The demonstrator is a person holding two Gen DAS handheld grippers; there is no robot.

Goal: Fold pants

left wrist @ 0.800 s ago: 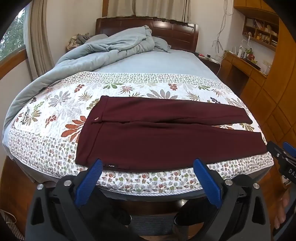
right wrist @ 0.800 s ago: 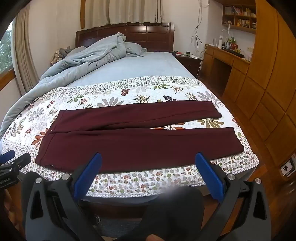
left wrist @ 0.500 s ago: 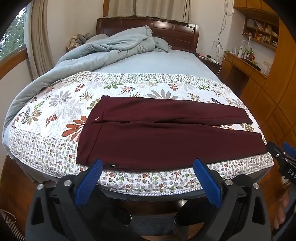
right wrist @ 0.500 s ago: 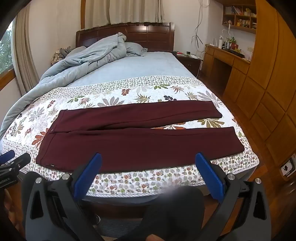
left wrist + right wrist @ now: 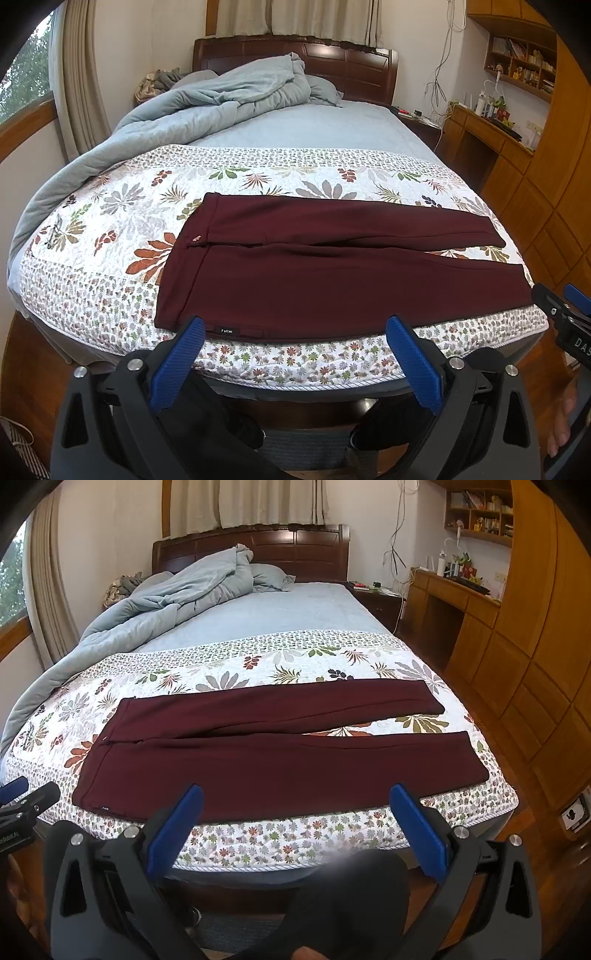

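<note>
Dark maroon pants (image 5: 332, 269) lie flat on the floral quilt (image 5: 110, 236) at the foot of the bed, waistband to the left, both legs stretched to the right with a narrow gap between them. They also show in the right wrist view (image 5: 280, 749). My left gripper (image 5: 295, 328) is open and empty, held just short of the near edge of the pants by the waist side. My right gripper (image 5: 295, 805) is open and empty, held before the near leg. Each gripper shows at the edge of the other's view.
A rumpled grey-blue duvet (image 5: 207, 99) lies at the back left of the bed under a dark wooden headboard (image 5: 332, 62). A wooden desk (image 5: 454, 590) and wardrobe (image 5: 546, 635) stand along the right wall. Wooden floor lies below the bed's foot.
Both views have shifted very slightly. The pants have not moved and both grippers stay open.
</note>
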